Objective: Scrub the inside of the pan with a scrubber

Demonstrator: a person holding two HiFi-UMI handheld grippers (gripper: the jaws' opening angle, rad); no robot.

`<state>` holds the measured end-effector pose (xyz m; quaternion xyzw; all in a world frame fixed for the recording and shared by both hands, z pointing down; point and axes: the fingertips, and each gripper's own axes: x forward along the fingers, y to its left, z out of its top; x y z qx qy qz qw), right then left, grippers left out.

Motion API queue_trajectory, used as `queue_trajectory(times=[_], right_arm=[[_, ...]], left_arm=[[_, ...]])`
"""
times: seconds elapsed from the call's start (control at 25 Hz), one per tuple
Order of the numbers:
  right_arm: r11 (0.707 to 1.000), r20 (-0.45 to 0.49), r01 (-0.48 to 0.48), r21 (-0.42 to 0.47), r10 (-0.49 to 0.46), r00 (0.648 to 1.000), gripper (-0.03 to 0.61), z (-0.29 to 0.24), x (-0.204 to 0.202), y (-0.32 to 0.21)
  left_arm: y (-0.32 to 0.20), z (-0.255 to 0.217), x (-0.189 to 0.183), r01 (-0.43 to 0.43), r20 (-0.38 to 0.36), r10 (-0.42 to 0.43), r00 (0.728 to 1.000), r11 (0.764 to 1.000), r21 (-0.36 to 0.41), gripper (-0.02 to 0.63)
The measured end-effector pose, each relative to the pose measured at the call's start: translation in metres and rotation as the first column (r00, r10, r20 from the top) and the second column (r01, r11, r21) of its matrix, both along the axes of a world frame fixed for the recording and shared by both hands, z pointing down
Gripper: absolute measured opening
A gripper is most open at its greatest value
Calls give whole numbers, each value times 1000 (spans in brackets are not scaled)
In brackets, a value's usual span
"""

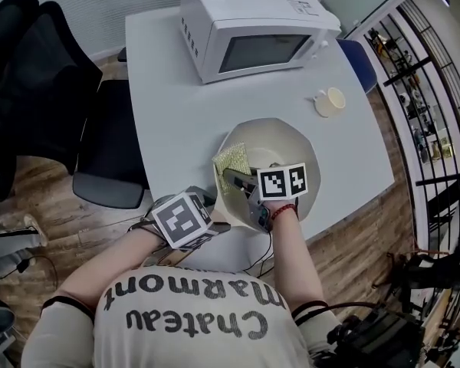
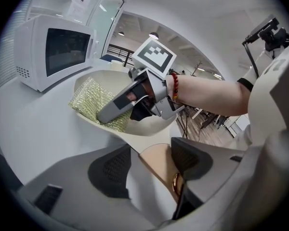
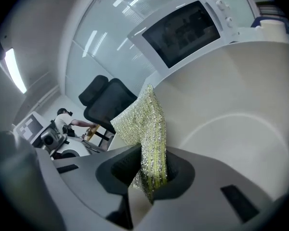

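A cream pan [image 1: 287, 146] sits on the white table [image 1: 176, 98] near its front edge. My right gripper [image 1: 233, 177] reaches into the pan's left side, shut on a yellow-green mesh scrubber [image 1: 232, 159]. In the right gripper view the scrubber [image 3: 143, 121] stands folded between the pads, against the pan's inner wall [image 3: 231, 100]. My left gripper [image 1: 212, 205] is at the pan's near left rim. In the left gripper view its jaws [image 2: 151, 165] close on the pan's tan handle [image 2: 156, 170], with the pan [image 2: 144, 126] and the right gripper [image 2: 106, 115] just beyond.
A white microwave [image 1: 253, 29] stands at the back of the table. A small cream cup [image 1: 330, 100] sits to the pan's far right. A black office chair [image 1: 100, 144] is left of the table, and a blue seat [image 1: 362, 61] at the right edge.
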<state>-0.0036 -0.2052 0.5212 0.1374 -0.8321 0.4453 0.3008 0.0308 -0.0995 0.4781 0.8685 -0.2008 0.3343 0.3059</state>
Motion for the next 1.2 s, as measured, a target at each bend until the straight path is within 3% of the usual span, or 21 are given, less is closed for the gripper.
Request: queue_trajectory(times=[0.2, 0.44, 0.6, 0.76, 0.88, 1.08, 1.2], right_arm=[[991, -115, -56, 123, 70, 991, 58, 14, 3, -22], [942, -324, -59, 330, 171, 930, 58, 26, 16, -47], [924, -409, 32, 381, 137, 902, 58, 26, 17, -57], [902, -527, 114, 416, 138, 838, 58, 31, 25, -68], [894, -557, 88, 439, 194, 808, 58, 33, 31, -77], [864, -556, 81, 497, 245, 794, 58, 36, 39, -96], [850, -592, 96, 518, 276, 757, 58, 32, 49, -105]], left_arm=[[0, 0, 1, -15, 2, 15, 1000, 1000, 1, 281], [1, -1, 1, -39, -10, 39, 999, 999, -3, 281], [2, -3, 1, -53, -22, 53, 998, 999, -2, 281], [3, -2, 1, -50, -22, 50, 998, 999, -3, 281], [2, 0, -1, -32, -25, 32, 999, 999, 1, 281], [1, -1, 0, -20, -38, 20, 999, 1000, 3, 282], [0, -2, 2, -10, -52, 11, 999, 1000, 9, 281]])
